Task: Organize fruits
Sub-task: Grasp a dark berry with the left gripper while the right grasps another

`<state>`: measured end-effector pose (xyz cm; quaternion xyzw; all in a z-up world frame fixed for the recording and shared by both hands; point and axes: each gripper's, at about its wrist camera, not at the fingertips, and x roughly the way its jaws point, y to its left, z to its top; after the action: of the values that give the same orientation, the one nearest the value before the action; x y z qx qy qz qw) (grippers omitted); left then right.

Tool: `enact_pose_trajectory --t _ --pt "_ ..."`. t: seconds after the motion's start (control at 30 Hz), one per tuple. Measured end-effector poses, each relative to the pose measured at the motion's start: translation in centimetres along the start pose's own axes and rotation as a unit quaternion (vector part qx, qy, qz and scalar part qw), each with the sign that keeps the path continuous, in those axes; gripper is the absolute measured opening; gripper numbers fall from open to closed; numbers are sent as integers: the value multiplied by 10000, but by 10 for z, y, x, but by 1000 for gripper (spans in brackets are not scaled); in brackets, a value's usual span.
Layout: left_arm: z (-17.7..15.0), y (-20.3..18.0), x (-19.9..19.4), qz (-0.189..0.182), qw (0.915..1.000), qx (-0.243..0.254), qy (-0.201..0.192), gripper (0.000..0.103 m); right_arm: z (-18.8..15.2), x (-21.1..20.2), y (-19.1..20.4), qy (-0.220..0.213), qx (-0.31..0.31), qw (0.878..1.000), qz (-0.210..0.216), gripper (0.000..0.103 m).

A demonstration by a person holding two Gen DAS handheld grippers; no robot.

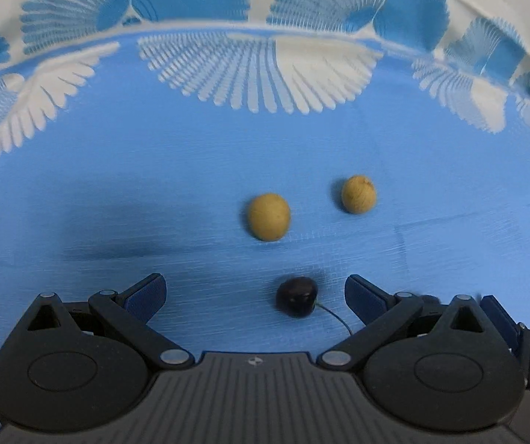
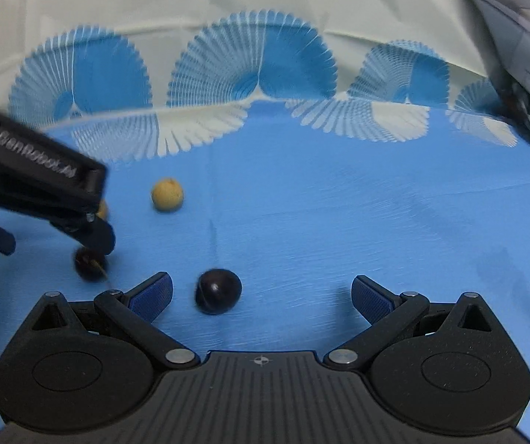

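A dark, glossy cherry with a thin stem (image 1: pixel 297 298) lies on the blue tablecloth (image 1: pixel 117 170), between the released fingers of the left gripper (image 1: pixel 255 292), nearer the right one. Two tan round fruits (image 1: pixel 268 216) (image 1: pixel 358 194) sit beyond it, apart. A second dark cherry (image 2: pixel 218 291) rests between the right gripper (image 2: pixel 261 292)'s spread fingers, close to its left finger (image 2: pixel 154 293).

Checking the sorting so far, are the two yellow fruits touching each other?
Apart. The left wrist view shows the nearer yellow fruit and the farther yellow fruit with a clear strip of blue cloth between them.
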<state>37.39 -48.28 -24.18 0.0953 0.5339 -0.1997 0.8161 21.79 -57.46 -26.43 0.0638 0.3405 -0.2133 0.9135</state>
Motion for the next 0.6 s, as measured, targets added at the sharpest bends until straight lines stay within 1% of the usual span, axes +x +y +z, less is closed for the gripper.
enact_pose_trajectory --t 0.03,0.1,0.13,0.17,0.2,0.23,0.27,0.3,0.33,0.37,0.43,0.5,0.6 --pt "-1 -1 4 6 10000 18 67 103 -2 -1 2 -136 -73 9999 -30 102" --pt "-2 -6 6 125 9998 120 43 103 -2 -2 3 -134 -87 9999 -51 102" --pt "-2 -8 6 146 9997 174 17 101 -2 -3 2 -131 -69 9999 -66 101" --pt "-3 -11 5 152 9996 235 0 97 -4 -5 2 -150 -47 9999 -67 98" --pt "-4 -13 3 245 9992 317 -40 84 -5 -8 3 -203 -54 9998 -59 85" --pt "-5 -17 0 403 9981 456 -96 63 -6 -13 5 -266 -116 9996 -24 75" --pt "-6 -20 -3 439 9972 595 -129 51 -7 -17 8 -298 -220 9993 48 54" --pt "-8 -21 -7 354 9972 643 -148 26 -9 -20 10 -311 -299 9990 113 35" --pt "-9 -20 -9 270 9976 626 -93 27 -9 -23 12 -303 -329 9989 142 29" --pt "-11 -19 -11 181 9981 589 -28 27 -9 -25 13 -296 -313 9990 132 26" --pt "-15 -17 -16 113 9981 611 -46 27 -8 -29 11 -242 -144 9995 158 26" --pt "-20 -15 -23 123 9976 670 -110 27 -7 -34 7 -214 40 9996 173 26" --pt "-29 -11 -42 88 9970 745 -212 27 -5 -47 2 -281 166 9993 198 26"
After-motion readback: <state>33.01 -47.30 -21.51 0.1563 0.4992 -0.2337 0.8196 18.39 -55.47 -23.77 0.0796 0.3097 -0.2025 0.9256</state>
